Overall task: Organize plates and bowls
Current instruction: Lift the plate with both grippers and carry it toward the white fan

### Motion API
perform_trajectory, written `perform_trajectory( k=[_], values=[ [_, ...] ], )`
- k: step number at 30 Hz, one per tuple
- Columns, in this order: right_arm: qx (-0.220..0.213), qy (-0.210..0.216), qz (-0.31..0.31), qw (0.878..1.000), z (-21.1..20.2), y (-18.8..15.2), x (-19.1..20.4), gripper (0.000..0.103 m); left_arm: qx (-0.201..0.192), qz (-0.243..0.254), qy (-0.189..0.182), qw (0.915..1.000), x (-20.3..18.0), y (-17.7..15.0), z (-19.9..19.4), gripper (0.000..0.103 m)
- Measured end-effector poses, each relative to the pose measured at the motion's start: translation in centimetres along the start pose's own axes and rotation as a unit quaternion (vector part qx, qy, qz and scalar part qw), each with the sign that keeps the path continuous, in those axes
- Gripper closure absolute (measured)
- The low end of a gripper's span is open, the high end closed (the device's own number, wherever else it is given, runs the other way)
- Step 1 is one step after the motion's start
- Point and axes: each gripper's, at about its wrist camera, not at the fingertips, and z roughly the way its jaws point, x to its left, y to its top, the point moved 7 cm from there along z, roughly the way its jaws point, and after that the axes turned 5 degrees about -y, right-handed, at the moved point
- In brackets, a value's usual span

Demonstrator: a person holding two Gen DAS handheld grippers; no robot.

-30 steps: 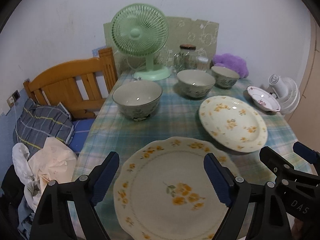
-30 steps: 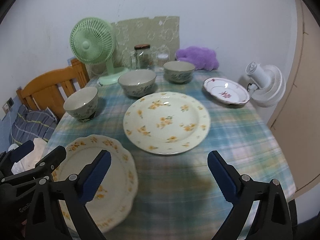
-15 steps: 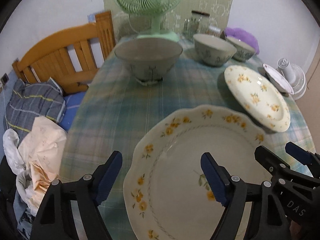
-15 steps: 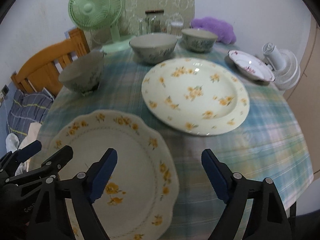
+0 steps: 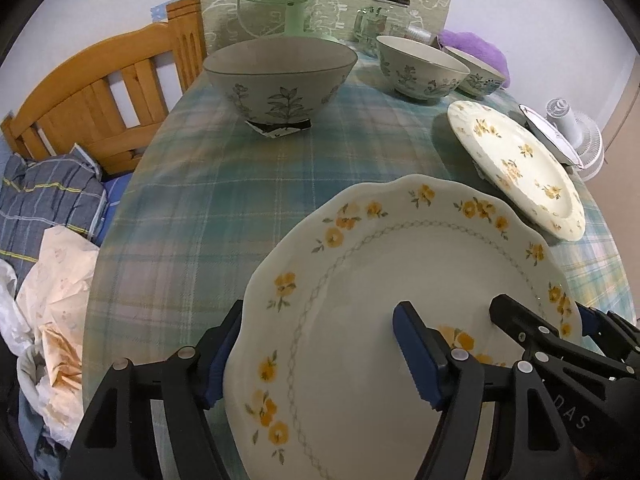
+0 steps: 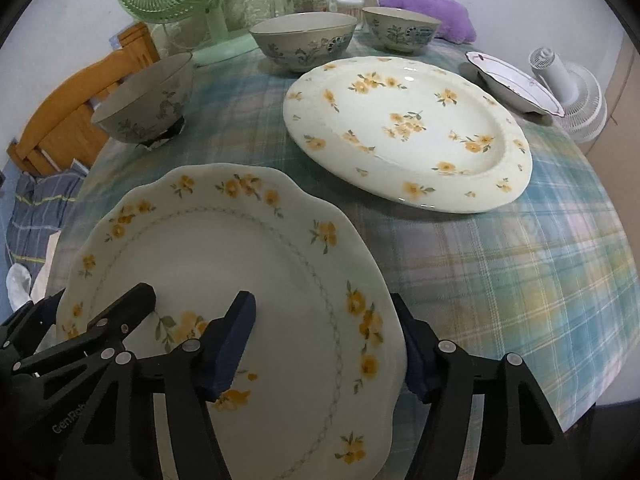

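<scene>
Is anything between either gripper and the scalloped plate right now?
Nothing visible. The left gripper straddles the left rim of the scalloped plate, and the right gripper straddles its right rim, jaws open.

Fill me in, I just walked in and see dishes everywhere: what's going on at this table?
A person with a gripper in each hand is sorting the dishes. The left gripper and right gripper both have their jaws open astride opposite edges of the scalloped plate, one finger above it and one outside the rim. Whether it is lifted yet is unclear. The round flowered plate, three bowls and a small pink-rimmed dish sit untouched on the plaid tablecloth.
</scene>
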Motion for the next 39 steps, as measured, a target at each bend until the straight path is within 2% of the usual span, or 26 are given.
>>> perform_trajectory(
  k=[11, 22, 29, 39],
  values=[
    [0.019, -0.023, 0.001, 1.0, -0.7, 0.6, -0.2, 0.034, 0.04, -0.005, -0.025, 0.9989, -0.3, 0.1, -0.3, 0.029],
    [0.0, -0.031, 0.004, 1.0, -3.4, 2.8, -1.2, 0.034, 0.011, 0.019, -0.026, 0.9994, -2.1, 2.3, -2.7, 0.029],
    [-0.017, -0.03, 0.025, 0.999, -3.6, 3.6, -3.4, 0.034, -0.006, 0.047, -0.02, 0.9987, -4.4, 2.9, -2.5, 0.029],
    [-0.03, -0.018, 0.013, 0.999, -3.5, 4.9, -8.1, 0.034, -0.01, 0.032, -0.008, 0.9994, -9.2, 3.5, -1.6, 0.029]
  ],
)
